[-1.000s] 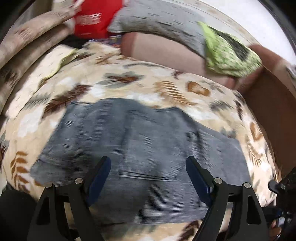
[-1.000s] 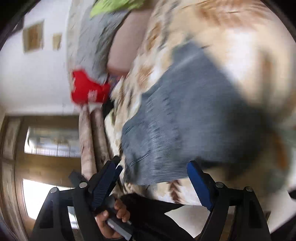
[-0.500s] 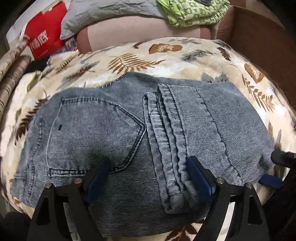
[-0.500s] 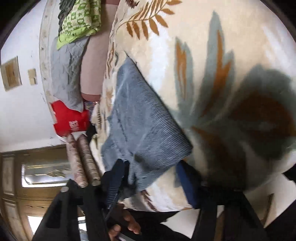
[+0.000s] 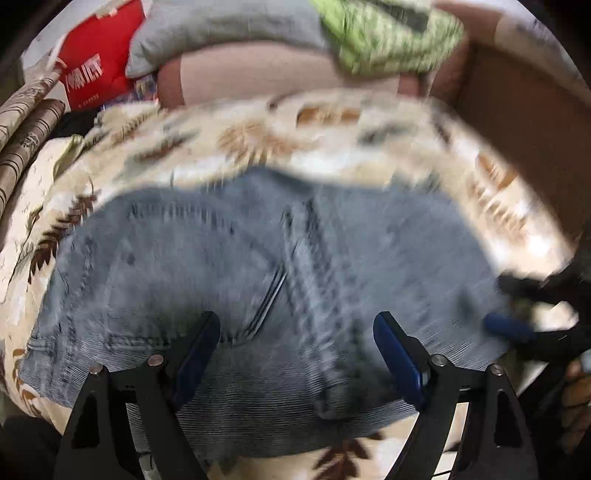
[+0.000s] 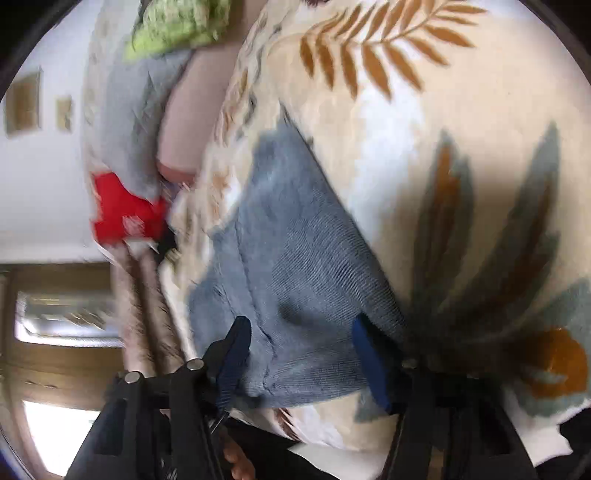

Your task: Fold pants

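My left gripper (image 5: pixel 295 347) hangs with jaws wide over the folded pants (image 5: pixel 266 280); right gripper (image 6: pixel 299 354) likewise spread at their right edge. Pants lie on the leaf-print blanket (image 5: pixel 258 140), pillows (image 5: pixel 229 29) far.

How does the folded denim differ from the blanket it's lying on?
The jeans are plain blue-grey with visible seams and pocket stitching; the blanket is cream, printed with brown and grey leaves. The jeans are a compact folded bundle, while the blanket spreads well beyond them on every side. Both are soft fabric lying flat.
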A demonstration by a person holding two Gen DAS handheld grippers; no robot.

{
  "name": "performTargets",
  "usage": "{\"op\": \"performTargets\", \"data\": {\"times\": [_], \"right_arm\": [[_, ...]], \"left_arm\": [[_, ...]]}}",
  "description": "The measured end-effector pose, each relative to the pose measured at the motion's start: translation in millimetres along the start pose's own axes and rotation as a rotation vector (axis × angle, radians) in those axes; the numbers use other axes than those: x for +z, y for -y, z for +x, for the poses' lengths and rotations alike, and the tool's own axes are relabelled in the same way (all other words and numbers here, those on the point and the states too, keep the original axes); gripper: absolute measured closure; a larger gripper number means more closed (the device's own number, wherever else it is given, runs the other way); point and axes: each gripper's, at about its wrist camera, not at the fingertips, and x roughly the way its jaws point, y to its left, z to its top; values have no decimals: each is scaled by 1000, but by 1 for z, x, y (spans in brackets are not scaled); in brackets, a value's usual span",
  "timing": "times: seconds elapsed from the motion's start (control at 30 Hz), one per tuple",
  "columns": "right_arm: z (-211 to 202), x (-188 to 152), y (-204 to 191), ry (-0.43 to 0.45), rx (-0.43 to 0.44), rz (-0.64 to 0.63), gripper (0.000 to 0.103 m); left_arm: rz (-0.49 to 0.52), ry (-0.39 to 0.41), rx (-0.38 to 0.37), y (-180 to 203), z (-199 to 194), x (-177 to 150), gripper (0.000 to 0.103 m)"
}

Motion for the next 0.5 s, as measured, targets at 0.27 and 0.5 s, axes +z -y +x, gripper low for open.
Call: {"op": "performTargets", "data": {"times": [0.27, 0.5], "right_arm": [[-24, 24, -43, 34, -5, -109, 37], [24, 92, -56, 36, 21, -94, 37]], "left_arm": [[102, -141, 0, 26, 33, -20, 16], [111, -108, 4, 26, 33, -22, 15]]}}
